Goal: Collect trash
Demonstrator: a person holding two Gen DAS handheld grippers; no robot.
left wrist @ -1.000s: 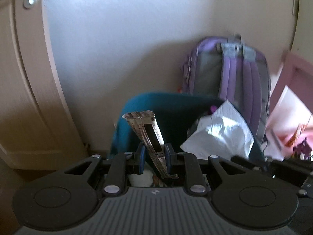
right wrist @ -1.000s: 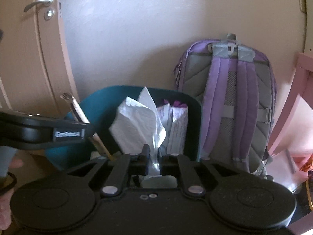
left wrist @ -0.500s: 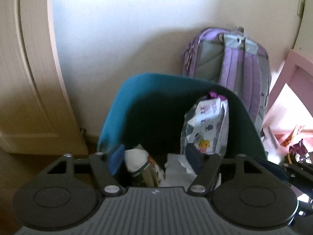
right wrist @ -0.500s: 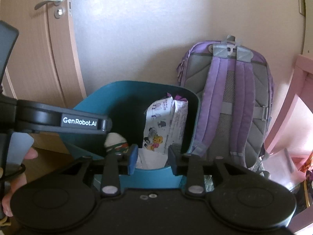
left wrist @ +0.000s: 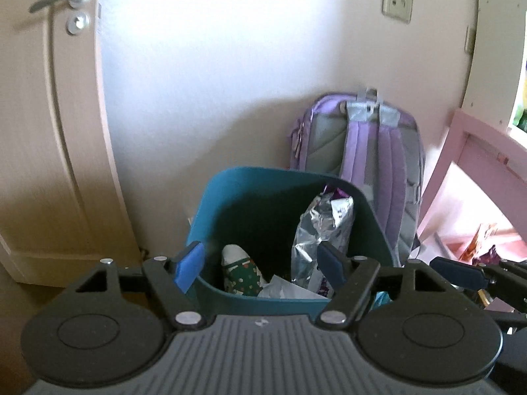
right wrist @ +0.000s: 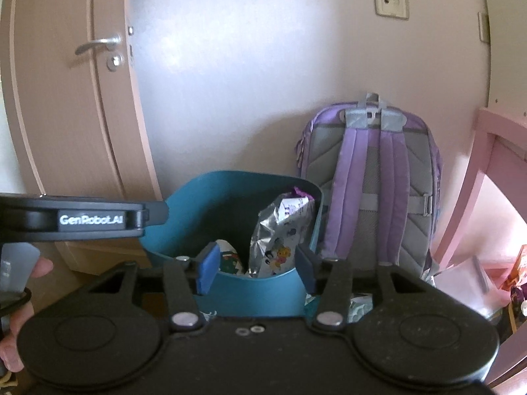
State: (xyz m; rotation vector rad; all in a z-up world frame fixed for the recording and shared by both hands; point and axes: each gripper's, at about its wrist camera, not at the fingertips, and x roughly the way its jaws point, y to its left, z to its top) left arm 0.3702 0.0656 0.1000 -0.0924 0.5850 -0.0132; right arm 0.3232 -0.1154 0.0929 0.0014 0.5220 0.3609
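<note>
- Trash sits in the teal bin (left wrist: 210, 210), which is right in front of both grippers, on the floor against the wall.
- Left gripper (left wrist: 260, 265) is spread wide with nothing in it, blue pads either side of the bin's near rim.
- Right gripper (right wrist: 257, 271) is spread too, also empty, hovering at the near rim.
- Silver foil wrapper (left wrist: 321, 230) is the big piece: crinkly, shiny, purple at the top, cartoon print on the side. It stands on end, long axis roughly upright, leaning on the bin's right wall.
- Green patterned packet (left wrist: 242, 268) with a white top pokes up at the bottom left, tilted a bit.
- White crumpled paper (left wrist: 283, 288) lies low between them.
- Purple backpack (right wrist: 372, 184) leans on the wall just right of the bin, straps facing out.
- Door (right wrist: 66, 115) on the left, pink furniture (left wrist: 477, 177) on the right.
</note>
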